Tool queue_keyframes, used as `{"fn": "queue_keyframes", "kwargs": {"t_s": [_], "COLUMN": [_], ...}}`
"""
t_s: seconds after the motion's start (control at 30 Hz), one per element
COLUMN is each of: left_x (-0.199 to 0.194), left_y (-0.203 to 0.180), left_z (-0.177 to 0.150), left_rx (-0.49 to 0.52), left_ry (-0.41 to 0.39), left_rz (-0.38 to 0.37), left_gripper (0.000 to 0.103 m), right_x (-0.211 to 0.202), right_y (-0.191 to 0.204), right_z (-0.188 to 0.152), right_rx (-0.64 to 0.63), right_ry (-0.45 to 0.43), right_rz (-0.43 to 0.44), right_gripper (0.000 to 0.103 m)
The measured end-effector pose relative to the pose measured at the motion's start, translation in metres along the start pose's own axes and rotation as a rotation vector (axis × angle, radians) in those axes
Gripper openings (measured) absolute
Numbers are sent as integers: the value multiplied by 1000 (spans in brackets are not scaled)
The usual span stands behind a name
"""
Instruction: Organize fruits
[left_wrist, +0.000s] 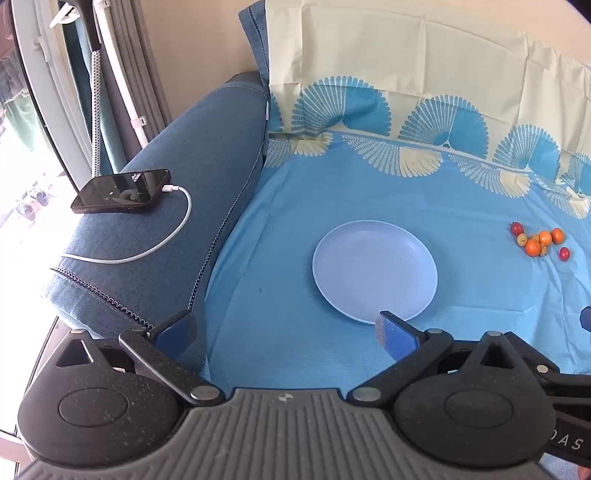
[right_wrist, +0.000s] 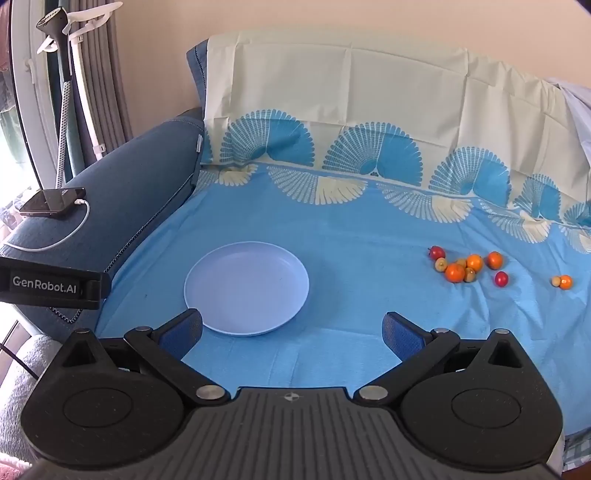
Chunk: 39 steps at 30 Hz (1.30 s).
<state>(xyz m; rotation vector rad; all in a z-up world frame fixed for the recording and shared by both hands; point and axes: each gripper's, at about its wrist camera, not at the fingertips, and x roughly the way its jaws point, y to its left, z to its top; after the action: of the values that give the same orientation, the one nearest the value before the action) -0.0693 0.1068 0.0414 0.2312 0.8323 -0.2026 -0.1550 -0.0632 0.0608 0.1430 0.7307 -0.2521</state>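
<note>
An empty pale blue plate (left_wrist: 375, 269) lies on the blue sheet; it also shows in the right wrist view (right_wrist: 246, 287). A cluster of several small orange, red and yellowish fruits (left_wrist: 539, 240) lies to the plate's right, also in the right wrist view (right_wrist: 467, 267). Two more small fruits (right_wrist: 562, 282) lie farther right. My left gripper (left_wrist: 286, 332) is open and empty, just before the plate's near rim. My right gripper (right_wrist: 291, 330) is open and empty, near the plate's front right, well short of the fruits.
A blue sofa armrest (left_wrist: 177, 192) on the left carries a black phone (left_wrist: 122, 191) on a white charging cable (left_wrist: 162, 236). The patterned sheet covers the seat and backrest (right_wrist: 351, 92). A garment steamer stand (right_wrist: 64, 92) and curtains stand by the window at far left.
</note>
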Motion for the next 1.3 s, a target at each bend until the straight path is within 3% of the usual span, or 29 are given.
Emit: {"fn": "queue_keyframes", "kwargs": {"t_s": [0.83,1.07,1.3], "left_x": [7,8,9], "left_y": [0,0,1], "left_z": [0,-1,-1], "left_rx": [7,7,8], "left_ry": [13,14,13], "left_rz": [3,1,4], "left_gripper": [103,103,103], "right_x": [6,7,6], "right_y": [-4,-4,-4], "right_z": [-7,-10,-7], "right_rx": [14,-8,3], "right_ry": [23,-39,-21], "right_rz": [11,-5,4], "right_gripper": [103,103,103]}}
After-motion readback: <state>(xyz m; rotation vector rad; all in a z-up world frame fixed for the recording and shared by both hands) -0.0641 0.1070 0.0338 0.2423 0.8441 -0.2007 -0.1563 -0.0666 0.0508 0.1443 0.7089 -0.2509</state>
